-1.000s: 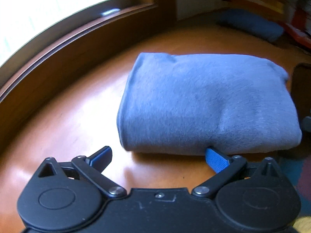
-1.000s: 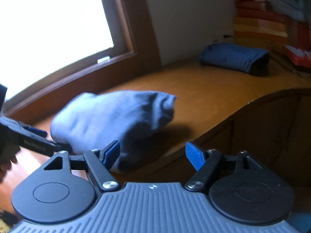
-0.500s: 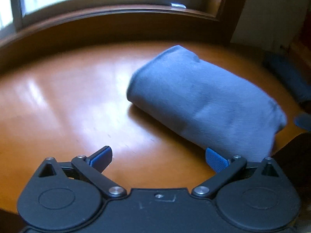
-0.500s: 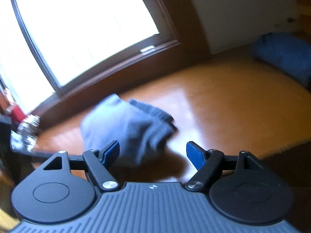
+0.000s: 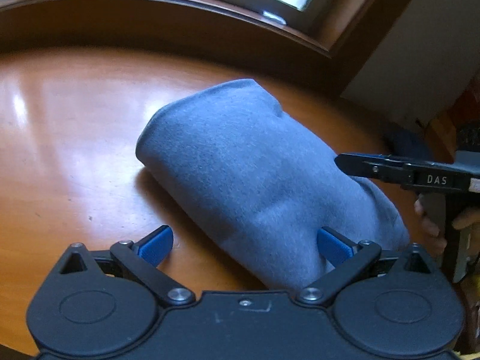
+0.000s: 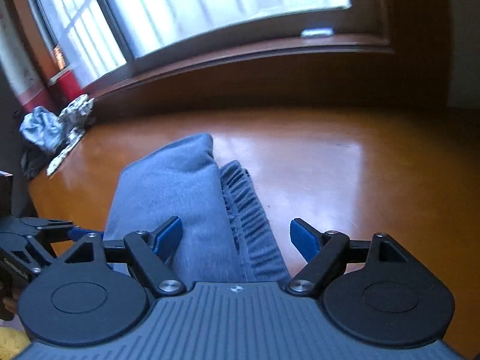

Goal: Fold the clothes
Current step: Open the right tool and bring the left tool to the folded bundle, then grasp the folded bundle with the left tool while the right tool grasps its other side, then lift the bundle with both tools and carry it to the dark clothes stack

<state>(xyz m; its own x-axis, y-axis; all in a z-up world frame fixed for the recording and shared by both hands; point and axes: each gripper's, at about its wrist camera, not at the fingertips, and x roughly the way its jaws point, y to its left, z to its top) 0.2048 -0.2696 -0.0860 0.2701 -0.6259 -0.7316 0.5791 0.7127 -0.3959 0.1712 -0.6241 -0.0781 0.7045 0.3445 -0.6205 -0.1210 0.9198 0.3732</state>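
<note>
Folded garment (image 6: 180, 198) on desk (image 6: 345, 174); crumpled clothes (image 6: 57, 129) at its 10 o'clock; window (image 6: 210, 9) behind, at 12 o'clock.

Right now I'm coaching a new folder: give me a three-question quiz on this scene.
1. True or false: the left gripper is shut on the blue garment.
2. Where does the crumpled pale cloth lie? A) on the garment B) at the table's far corner near the window C) in the right gripper
3. Fill in: the garment lies folded on the wooden ____.

Key: 1 false, both grippers are open; 2 B; 3 table.
</note>
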